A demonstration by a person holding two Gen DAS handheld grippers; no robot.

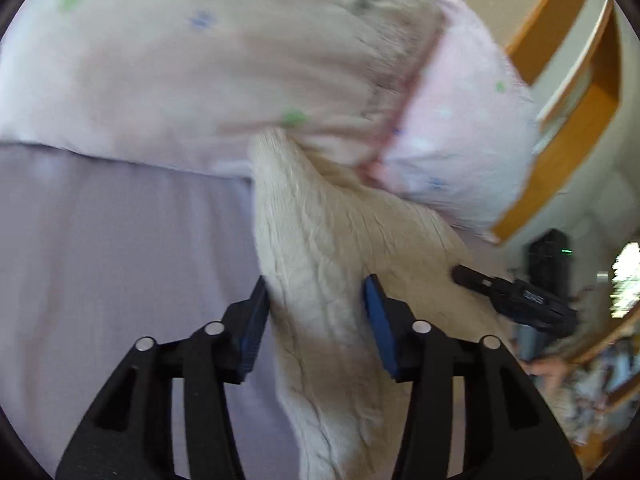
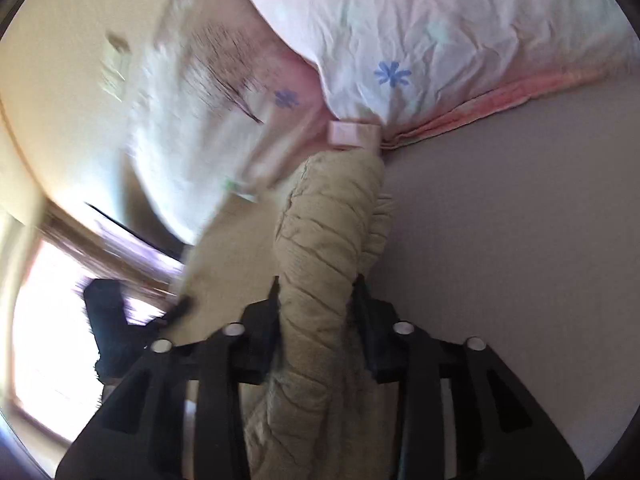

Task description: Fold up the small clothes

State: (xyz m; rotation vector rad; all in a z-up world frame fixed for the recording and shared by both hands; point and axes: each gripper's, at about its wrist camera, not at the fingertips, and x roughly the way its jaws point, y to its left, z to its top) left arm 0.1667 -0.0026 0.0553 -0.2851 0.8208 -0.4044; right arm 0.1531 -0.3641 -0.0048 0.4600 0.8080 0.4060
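My left gripper [image 1: 316, 300] has its fingers spread around a fold of the cream garment [image 1: 332, 248], blue pads on either side; whether they touch it I cannot tell. My right gripper [image 2: 316, 300] pinches a bunched roll of the same cloth [image 2: 328, 232]. It lies on the lilac bed [image 1: 120, 260] against a flowered pillow [image 1: 200, 60]. The right gripper [image 1: 516, 296] carries pale writing, too blurred to read.

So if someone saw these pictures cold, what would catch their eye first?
Probably the crinkled cream garment, bunched between the fingers of both the left gripper and the right gripper. Behind it sits a big pink pillow with blue flowers, on the lilac sheet.
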